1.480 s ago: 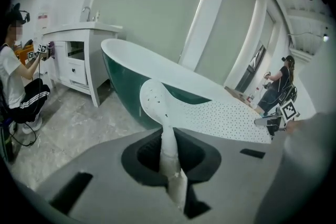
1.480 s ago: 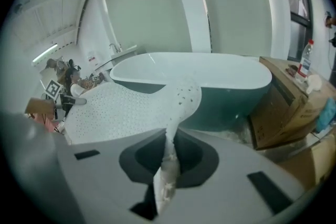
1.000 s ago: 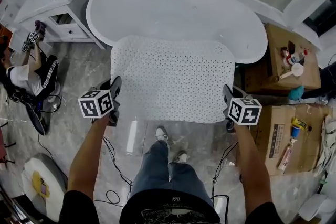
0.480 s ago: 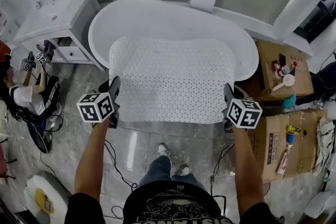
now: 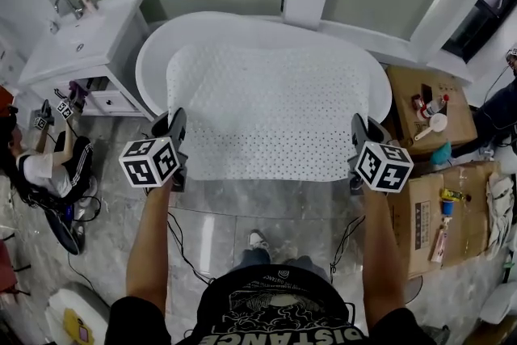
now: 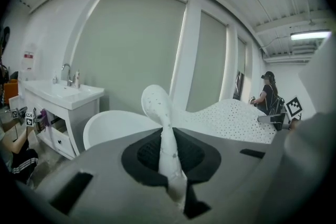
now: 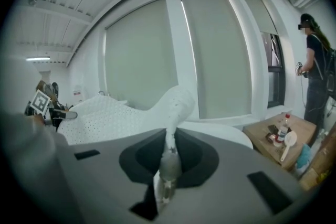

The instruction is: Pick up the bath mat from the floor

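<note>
Bath mat (image 5: 266,113) held spread, a near corner clamped in the jaws of each of left gripper (image 5: 178,122) and right gripper (image 5: 359,127); raising both evenly should prevent sagging or slipping.

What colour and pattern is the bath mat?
The bath mat is white, dotted with small holes; best in head view.

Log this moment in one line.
left gripper: shut on mat corner | right gripper: shut on mat corner | mat: held off floor, spread between both
</note>
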The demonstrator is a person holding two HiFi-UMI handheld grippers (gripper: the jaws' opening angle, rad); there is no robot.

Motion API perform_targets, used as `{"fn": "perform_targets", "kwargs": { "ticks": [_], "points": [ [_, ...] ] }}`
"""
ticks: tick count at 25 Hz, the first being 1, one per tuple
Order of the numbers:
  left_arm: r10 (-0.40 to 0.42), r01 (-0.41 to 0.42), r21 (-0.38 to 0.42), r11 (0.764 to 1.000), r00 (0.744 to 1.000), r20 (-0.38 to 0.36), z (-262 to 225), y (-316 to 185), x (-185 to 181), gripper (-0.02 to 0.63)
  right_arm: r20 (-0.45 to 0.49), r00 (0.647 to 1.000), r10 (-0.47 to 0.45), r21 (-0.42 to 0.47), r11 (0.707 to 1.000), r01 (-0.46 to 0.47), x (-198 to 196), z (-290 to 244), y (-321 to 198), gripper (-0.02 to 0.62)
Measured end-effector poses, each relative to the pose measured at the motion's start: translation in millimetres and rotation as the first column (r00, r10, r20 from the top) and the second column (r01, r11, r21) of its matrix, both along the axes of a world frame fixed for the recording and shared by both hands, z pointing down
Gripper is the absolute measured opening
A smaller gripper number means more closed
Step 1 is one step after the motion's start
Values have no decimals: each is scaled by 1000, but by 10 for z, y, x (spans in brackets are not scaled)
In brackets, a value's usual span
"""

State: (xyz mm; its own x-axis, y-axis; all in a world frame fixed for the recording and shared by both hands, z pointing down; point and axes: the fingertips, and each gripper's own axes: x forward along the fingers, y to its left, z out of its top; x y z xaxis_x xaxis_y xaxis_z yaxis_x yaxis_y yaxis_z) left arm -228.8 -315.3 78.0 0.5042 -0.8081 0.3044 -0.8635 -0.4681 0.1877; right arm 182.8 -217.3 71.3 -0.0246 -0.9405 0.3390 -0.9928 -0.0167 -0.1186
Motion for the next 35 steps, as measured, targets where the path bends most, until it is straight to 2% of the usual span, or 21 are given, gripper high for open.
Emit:
{"fn": "perform_targets", "kwargs": {
  "ticks": [12,17,35],
  "points": [
    [-22,22,132,991,1000,-1,-618,-157,115,32,-61,998,25,142,990,-16,74,-593,-155,28],
    [-49,50,134,990,999,-9,-689,-292,132,32,-69,998,12,169,986,0,118,-722,-333,28],
    [-134,132,255,958,991,-9,-1183,-824,304,32,-111,993,-39,258,964,67,365,-1150,-1145,28]
  ]
}}
